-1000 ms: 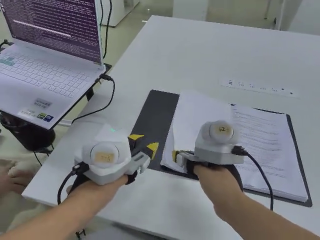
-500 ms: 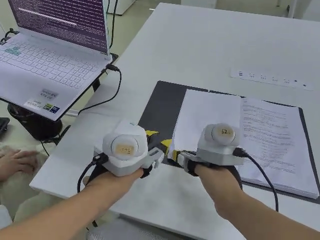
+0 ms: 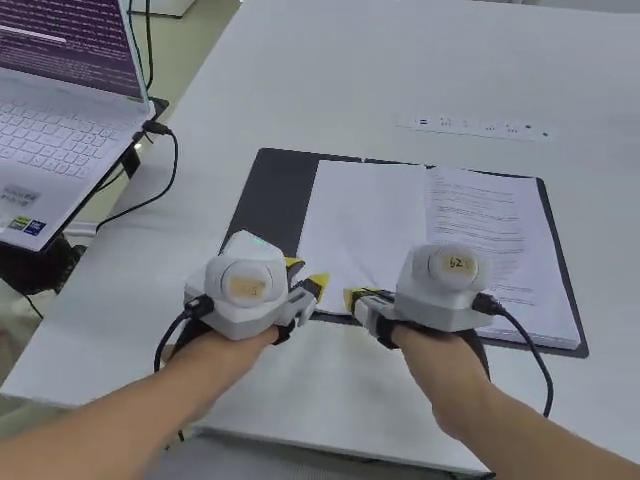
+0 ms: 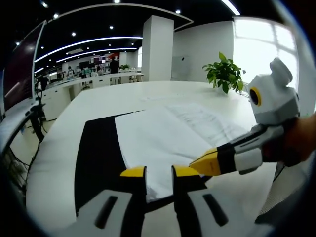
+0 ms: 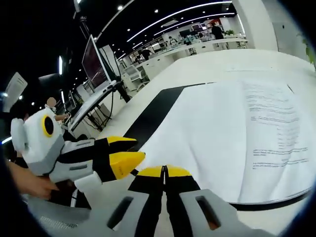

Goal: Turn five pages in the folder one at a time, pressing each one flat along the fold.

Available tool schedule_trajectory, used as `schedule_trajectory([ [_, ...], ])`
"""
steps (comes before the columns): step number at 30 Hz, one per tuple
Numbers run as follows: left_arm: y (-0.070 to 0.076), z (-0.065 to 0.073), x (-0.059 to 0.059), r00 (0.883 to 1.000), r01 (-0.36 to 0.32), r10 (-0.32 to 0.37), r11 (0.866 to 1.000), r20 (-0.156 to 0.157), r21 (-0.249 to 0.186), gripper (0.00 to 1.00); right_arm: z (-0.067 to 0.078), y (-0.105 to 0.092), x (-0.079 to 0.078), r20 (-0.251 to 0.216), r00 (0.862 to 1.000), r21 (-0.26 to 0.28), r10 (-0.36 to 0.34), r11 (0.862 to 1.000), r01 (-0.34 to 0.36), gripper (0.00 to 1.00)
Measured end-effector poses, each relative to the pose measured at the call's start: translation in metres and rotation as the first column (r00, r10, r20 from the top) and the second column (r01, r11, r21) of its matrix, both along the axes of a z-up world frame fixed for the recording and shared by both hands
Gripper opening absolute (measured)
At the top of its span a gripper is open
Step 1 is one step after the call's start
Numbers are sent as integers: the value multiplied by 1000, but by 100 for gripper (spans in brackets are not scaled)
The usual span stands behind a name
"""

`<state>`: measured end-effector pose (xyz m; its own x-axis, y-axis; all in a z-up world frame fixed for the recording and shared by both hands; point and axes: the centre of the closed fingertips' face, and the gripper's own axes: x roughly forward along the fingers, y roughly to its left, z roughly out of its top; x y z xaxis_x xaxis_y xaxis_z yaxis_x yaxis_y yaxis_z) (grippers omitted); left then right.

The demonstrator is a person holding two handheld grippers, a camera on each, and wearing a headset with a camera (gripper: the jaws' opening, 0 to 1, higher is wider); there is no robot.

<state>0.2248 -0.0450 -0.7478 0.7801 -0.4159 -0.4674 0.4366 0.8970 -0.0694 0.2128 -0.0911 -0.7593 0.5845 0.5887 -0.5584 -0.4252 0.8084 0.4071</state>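
On the folder, page now lies flat; left fingers narrow, right fingers closed.

The head view looks steeply down from just behind onto the open folder on the white table, while both gripper views sit low at its near edge, facing across the shared pages, the left gripper view catching the right gripper and the right gripper view the left gripper.
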Motion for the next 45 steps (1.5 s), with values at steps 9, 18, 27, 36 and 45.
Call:
schedule_trajectory([
  [9, -3, -36, -1, 998, -31, 36, 996, -54, 82, 18, 4, -38, 22, 29, 997, 22, -74, 997, 74, 0],
  [18, 1, -40, -4, 998, -58, 58, 996, 5, 75, 18, 7, -58, 63, 134, 986, 27, -101, 995, 98, 0],
  [27, 1, -41, -3, 998, -59, 58, 996, 21, 64, 18, -2, -67, 111, 233, 970, -42, -75, 995, 87, 0],
  [36, 2, -42, -2, 997, -67, 66, 996, 27, 53, 18, -8, -67, 121, 232, 969, -59, -85, 993, 101, 0],
  [45, 2, -42, -2, 997, -71, 70, 997, 35, 43, 18, -6, -68, 144, 268, 959, -69, -92, 991, 115, 0],
])
